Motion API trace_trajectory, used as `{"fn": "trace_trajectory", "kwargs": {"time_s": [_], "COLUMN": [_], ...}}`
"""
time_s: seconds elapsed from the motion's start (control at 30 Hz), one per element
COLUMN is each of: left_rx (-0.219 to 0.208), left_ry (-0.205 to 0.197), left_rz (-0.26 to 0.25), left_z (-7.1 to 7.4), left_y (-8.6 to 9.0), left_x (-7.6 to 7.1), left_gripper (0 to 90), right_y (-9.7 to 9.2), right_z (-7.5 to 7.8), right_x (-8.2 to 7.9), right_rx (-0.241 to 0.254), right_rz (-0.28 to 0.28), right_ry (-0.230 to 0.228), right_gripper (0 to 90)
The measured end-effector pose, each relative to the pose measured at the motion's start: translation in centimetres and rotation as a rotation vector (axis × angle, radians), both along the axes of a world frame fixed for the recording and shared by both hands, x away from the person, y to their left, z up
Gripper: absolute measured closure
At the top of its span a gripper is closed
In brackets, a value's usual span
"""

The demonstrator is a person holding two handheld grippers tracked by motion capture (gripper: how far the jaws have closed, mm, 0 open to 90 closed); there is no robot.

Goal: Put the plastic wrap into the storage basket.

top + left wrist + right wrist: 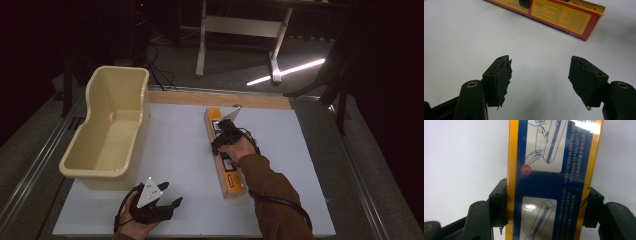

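High view: a long narrow box [226,157] with orange edges lies flat on the white table [185,155], running from near the far wooden edge toward the person's side. The right gripper [226,134] sits over the box about a third of the way along from its far end, held by the right hand [244,149]. In the right gripper view its two black jaws press against the box's two long sides, clamped on it; the blue top face of the box [551,180] carries line drawings and white printed instructions. The left gripper [167,196] rests low near the front edge of the table, well apart from the box, its jaws spread wide with nothing between them. In the left gripper view the torn black pads [504,80] show bare table between them. A cream plastic tub [107,130] stands at the table's left side.
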State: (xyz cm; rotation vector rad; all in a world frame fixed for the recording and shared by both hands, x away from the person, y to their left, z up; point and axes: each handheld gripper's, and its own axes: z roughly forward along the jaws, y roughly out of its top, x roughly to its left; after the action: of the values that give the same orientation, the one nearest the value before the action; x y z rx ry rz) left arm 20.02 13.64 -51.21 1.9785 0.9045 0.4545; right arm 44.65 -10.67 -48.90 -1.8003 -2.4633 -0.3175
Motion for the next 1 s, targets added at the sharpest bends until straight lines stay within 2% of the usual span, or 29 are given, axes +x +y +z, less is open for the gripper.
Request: {"fn": "trace_trajectory", "kwargs": {"time_s": [0.1, 0.27, 0.43, 0.63, 0.8, 1.0], "left_rx": [-0.001, -0.004, -0.009, -0.013, -0.026, -0.027], "left_ry": [0.000, -0.002, -0.009, -0.014, -0.023, -0.015], "left_rz": [-0.002, 0.001, 0.007, 0.016, 0.025, 0.017], "left_z": [0.0, 0.1, 0.2, 0.3, 0.4, 0.3], "left_y": [0.0, 0.0, 0.2, 0.4, 0.5, 0.4], "left_x": [0.0, -0.1, -0.2, -0.4, -0.7, -0.7], "left_gripper": [33.8, 33.8, 33.8, 33.6, 33.2, 32.1], "right_y": [-0.6, -1.4, -1.6, -1.0, -0.6, 0.1], "right_z": [0.0, -0.2, -0.5, -0.6, -0.2, 1.0], "right_x": [0.1, 0.4, 0.4, 0.3, 0.4, 0.6], "right_rx": [0.050, 0.174, 0.275, 0.363, 0.430, 0.469], "right_rz": [-0.012, -0.058, -0.091, -0.101, -0.122, -0.109], "right_ry": [0.006, 0.042, 0.068, 0.090, 0.080, 0.065], "right_gripper": [38.5, 38.6, 38.7, 38.7, 38.7, 38.7]}}
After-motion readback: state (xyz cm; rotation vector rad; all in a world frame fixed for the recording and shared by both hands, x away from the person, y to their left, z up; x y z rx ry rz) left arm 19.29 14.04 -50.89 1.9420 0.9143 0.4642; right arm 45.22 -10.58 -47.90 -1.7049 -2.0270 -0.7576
